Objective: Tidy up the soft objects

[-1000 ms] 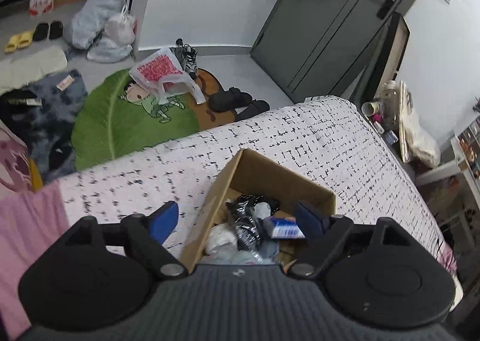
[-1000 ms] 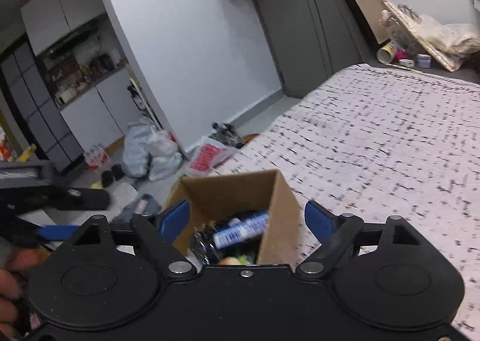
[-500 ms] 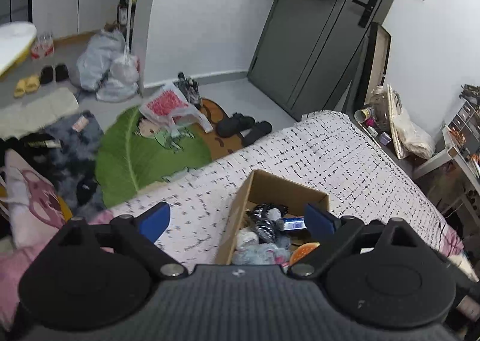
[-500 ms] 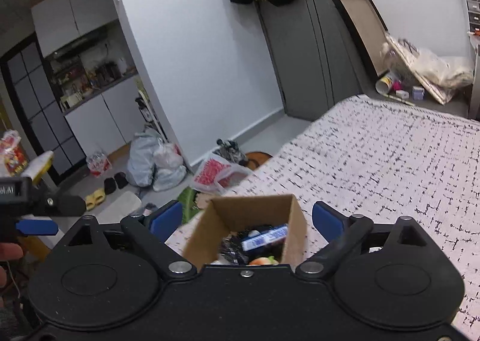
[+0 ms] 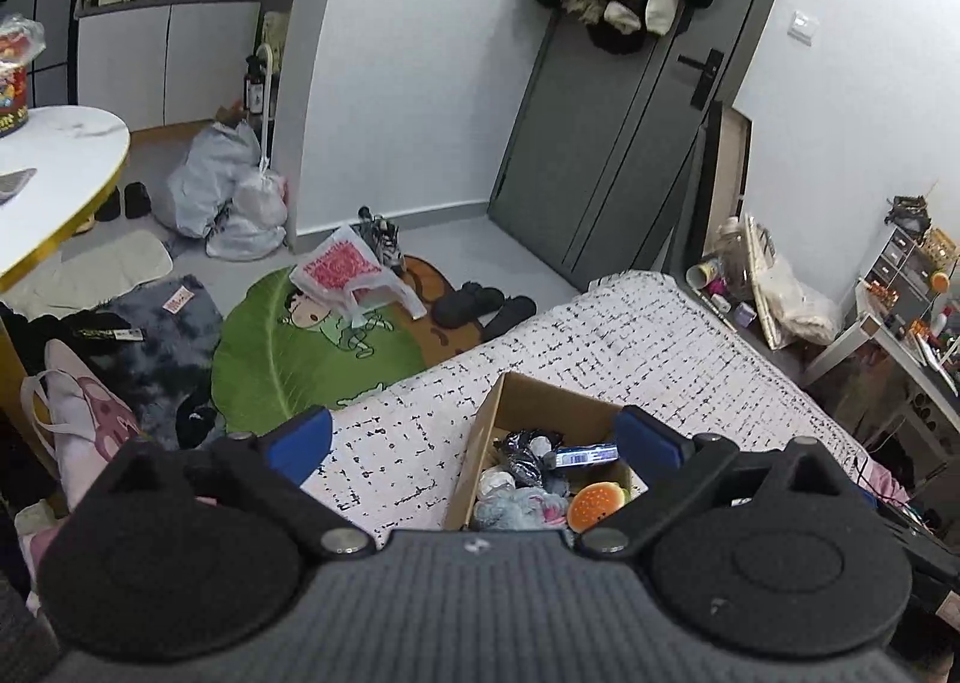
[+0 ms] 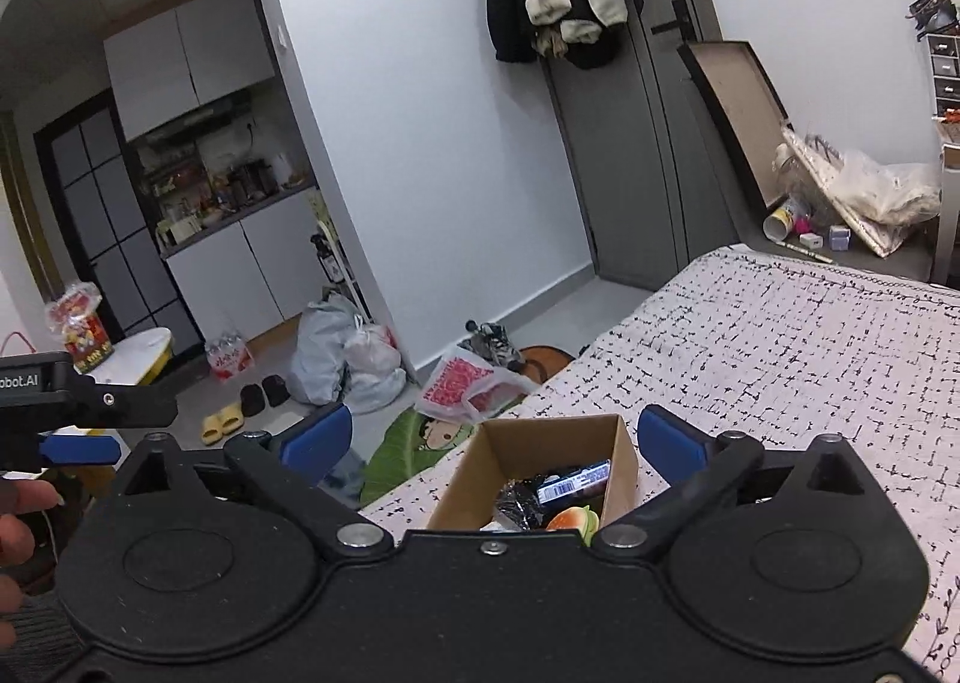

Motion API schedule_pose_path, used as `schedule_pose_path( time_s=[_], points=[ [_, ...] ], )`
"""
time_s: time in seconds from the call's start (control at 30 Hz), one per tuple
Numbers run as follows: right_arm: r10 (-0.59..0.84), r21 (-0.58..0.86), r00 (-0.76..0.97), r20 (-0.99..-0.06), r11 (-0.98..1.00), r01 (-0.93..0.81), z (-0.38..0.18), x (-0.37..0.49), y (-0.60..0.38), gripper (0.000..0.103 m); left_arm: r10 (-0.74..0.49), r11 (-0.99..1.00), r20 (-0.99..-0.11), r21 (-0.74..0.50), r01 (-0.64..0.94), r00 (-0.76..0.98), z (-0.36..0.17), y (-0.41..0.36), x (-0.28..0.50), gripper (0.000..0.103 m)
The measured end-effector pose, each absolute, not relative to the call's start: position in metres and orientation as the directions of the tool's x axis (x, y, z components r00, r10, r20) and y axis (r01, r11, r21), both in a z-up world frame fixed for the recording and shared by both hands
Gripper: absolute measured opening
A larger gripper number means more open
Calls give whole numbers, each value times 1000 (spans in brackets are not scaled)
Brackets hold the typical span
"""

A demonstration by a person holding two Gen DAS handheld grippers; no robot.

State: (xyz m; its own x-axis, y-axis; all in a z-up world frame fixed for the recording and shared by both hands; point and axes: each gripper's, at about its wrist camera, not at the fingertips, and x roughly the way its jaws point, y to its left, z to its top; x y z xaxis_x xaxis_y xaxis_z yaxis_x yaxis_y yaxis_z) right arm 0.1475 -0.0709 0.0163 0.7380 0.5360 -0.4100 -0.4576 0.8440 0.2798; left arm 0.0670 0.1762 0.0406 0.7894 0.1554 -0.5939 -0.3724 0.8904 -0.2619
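A cardboard box [image 5: 528, 404] stands on the bed with the black-and-white checked cover [image 5: 690, 359]. It holds several soft things: a burger-shaped toy [image 5: 597, 506], a blue-grey plush [image 5: 519, 506], a black crinkled bag [image 5: 522, 458] and a blue-and-white pack [image 5: 585, 455]. My left gripper [image 5: 474, 440] is open and empty, above and behind the box. My right gripper [image 6: 492, 437] is open and empty, also above the box [image 6: 552, 434], where the burger toy [image 6: 573, 518] and pack [image 6: 573, 479] show. The left gripper [image 6: 78, 437] shows at the right wrist view's left edge.
Beyond the bed's end lie a green leaf rug [image 5: 300, 347], a red-and-white plastic bag [image 5: 342, 272], black slippers [image 5: 486, 305] and grey bags [image 5: 228, 191]. A grey door [image 5: 618, 143] with hung coats stands behind. A white round table [image 5: 54, 167] is at left.
Both grippers have risen and pulled back from the box, which now looks smaller and lower in both views. More of the room shows. Both stay open and empty.
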Motion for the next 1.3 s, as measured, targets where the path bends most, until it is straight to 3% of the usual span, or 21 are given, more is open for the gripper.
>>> schedule_pose_path(
  time_s=[0.7,1.0,1.3],
  points=[
    [482,295,724,-494,876,-382,31,70,-129,103,94,930,-650,-212,-299,754,46,112,27,102],
    [424,274,721,-548,906,-323,30,42,-151,103,3,945,-694,-234,-229,720,18,88,16,102],
    [365,247,717,-594,931,-270,20,16,-162,103,-2,968,-718,-175,-178,696,-7,65,-4,102]
  ],
)
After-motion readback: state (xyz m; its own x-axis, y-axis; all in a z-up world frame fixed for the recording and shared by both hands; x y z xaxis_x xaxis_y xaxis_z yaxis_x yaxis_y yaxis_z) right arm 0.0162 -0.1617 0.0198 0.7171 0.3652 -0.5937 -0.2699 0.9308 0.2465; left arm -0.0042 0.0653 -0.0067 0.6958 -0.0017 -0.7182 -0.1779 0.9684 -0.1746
